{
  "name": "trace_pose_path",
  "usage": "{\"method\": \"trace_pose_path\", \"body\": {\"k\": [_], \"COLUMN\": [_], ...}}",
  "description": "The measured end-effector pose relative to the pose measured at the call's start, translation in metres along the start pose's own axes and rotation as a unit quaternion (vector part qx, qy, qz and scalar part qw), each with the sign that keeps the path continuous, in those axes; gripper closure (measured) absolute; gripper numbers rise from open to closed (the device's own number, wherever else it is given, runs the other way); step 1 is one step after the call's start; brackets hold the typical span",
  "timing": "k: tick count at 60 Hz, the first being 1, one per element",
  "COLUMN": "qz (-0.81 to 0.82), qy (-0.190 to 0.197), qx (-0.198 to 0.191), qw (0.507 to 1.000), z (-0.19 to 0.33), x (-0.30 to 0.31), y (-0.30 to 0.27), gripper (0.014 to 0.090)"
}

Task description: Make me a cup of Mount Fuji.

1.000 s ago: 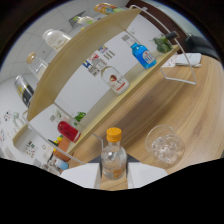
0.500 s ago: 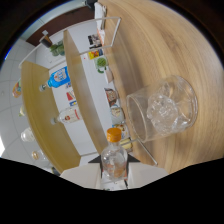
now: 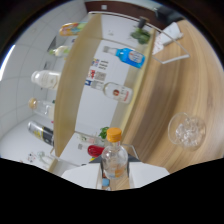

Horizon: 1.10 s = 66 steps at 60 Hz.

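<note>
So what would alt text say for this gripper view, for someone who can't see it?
A small clear bottle with an orange cap sits gripped between the gripper fingers. Beyond it lies a wooden counter with a glass of ice, and shelves of bottles, all seen tilted.

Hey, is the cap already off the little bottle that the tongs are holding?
No, the small clear bottle between the tongs has its orange cap on top.
</note>
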State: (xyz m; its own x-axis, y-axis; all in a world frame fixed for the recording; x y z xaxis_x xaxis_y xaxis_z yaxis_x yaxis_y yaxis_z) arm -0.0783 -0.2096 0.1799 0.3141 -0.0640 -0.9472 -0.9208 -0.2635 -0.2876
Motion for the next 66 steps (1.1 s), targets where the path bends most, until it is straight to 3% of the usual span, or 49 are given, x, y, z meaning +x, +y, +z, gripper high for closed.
{"method": "trace_pose_path", "body": {"k": [6,14,28,39,61,66], "qz": [-0.171,-0.361,-0.501,-0.536,-0.537,-0.54], "qy": [-0.005,0.021,0.107,0.144,0.2,0.196], "qx": [0.023,0.046,-0.041,-0.099,-0.164,-0.165], "qw": [0.985,0.931,0.858,0.826,0.803,0.801], "z": [-0.004,0.006,0.046,0.06,0.067,0.066], "x": [-0.046,-0.059,0.028,0.083,0.125,0.125], "y": [0.006,0.034,0.113,0.146,0.159,0.161], "gripper": [0.069,0.0687,0.069,0.0692,0.0684,0.0681]}}
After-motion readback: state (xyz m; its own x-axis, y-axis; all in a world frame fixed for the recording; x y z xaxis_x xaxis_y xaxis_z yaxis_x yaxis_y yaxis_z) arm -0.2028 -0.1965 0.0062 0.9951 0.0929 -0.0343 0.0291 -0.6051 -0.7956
